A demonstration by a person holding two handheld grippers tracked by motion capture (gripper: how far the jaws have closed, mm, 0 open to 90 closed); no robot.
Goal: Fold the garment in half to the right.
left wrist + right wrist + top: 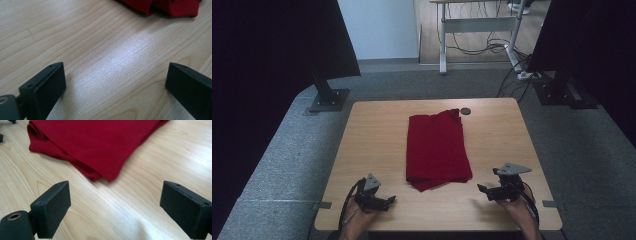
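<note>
The left gripper [390,199] rests low over the near left part of the wooden table [372,145], jaws spread wide with nothing between them but bare wood, as the left gripper view confirms. The right gripper [482,189] sits over the near right part of the table, jaws likewise spread wide and empty; the right gripper view shows bare tabletop between its pads.

The folded red cloth [436,149] lies flat on the table, between the two grippers and farther from the person than either. It is apart from both, touched by neither. From the left gripper, its near folded edge [162,7] lies ahead and to the right. From the right gripper, the cloth's near corner [100,147] lies just ahead and slightly left of the jaw line, closer than it is to the left gripper.

A small dark round disc [466,111] lies on the table beside the cloth's far right corner, well apart from both grippers.
</note>
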